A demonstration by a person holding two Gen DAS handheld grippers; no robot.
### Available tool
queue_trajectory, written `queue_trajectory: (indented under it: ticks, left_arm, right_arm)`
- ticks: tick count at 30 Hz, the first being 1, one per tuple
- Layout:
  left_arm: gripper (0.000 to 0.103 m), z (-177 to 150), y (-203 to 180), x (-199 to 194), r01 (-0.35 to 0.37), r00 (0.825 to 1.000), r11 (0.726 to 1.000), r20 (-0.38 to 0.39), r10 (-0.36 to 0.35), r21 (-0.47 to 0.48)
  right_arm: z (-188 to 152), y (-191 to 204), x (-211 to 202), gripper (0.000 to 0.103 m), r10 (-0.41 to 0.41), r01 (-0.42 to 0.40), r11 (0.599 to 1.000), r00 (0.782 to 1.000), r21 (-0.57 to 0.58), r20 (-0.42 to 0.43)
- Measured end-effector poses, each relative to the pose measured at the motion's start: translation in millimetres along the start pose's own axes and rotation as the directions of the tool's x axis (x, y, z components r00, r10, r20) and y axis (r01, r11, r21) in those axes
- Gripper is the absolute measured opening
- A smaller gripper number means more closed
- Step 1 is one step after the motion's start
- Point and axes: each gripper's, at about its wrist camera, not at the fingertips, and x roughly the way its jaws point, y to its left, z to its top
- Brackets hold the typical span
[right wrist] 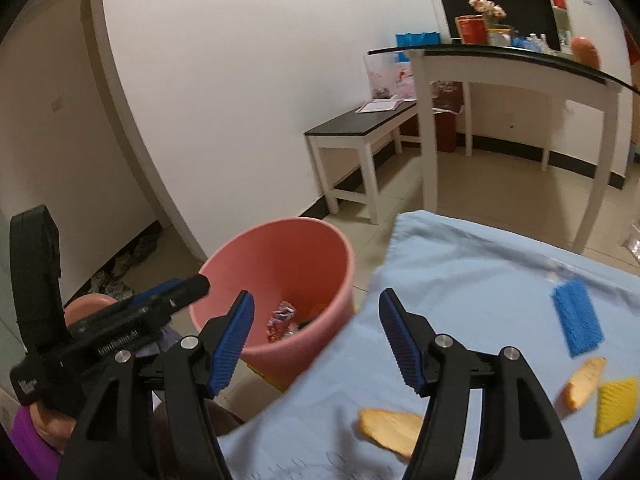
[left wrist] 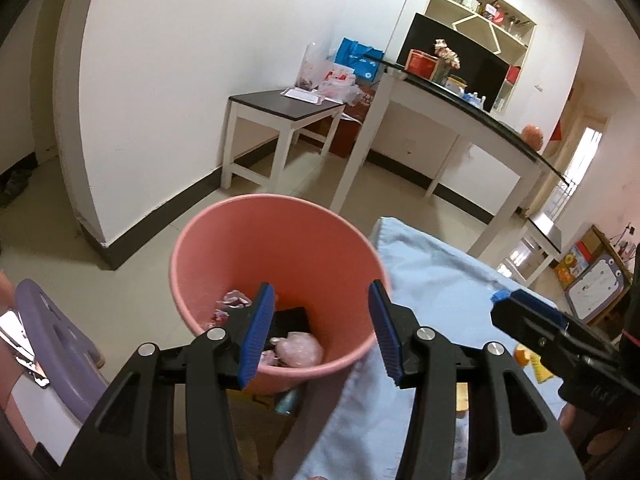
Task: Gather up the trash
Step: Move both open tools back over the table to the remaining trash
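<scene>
Trash already sits in the pink bin (left wrist: 280, 248) at the centre of your left wrist view: crumpled wrappers (left wrist: 234, 304), a dark flat item and a pale pink wad (left wrist: 300, 350) lie at its bottom. Your left gripper (left wrist: 320, 332) hangs above the bin's mouth, jaws apart, nothing between them. Your right gripper (right wrist: 316, 340) is also spread and empty, between the bin and the blue cloth (right wrist: 480, 264) beside it. On that cloth, at the lower right of your right wrist view, pieces remain: two orange peels (right wrist: 390, 426) (right wrist: 584, 380), a yellow scrap (right wrist: 616, 404) and a blue sponge (right wrist: 578, 316). Judging from this, collection is partly done; those cloth items likely still need binning.
</scene>
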Motion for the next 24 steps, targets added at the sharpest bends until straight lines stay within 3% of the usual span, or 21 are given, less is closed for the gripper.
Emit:
queue_trajectory:
  ticks: [14, 21, 24]
  left_arm:
    - [0.049, -27, -62, 7, 0.141, 0.986, 0.986, -0.102, -0.132, 0.087]
    - [0.049, -47, -84, 24, 0.17, 0.973, 0.979, -0.181, -0.147, 0.117]
    - [0.049, -56, -92, 30, 0.171, 0.969, 0.976, -0.202, -0.142, 0.136]
  right_arm:
    - [-45, -53, -66, 0.064, -0.165, 0.165, 0.986, 0.986, 0.024, 0.021]
    - [-76, -106, -92, 0.064, -0.255, 0.253, 0.961, 0.967, 0.11, 0.002]
    - [-90, -129, -104, 0.064, -0.317, 0.316, 0.94, 0.948, 0.132, -0.013]
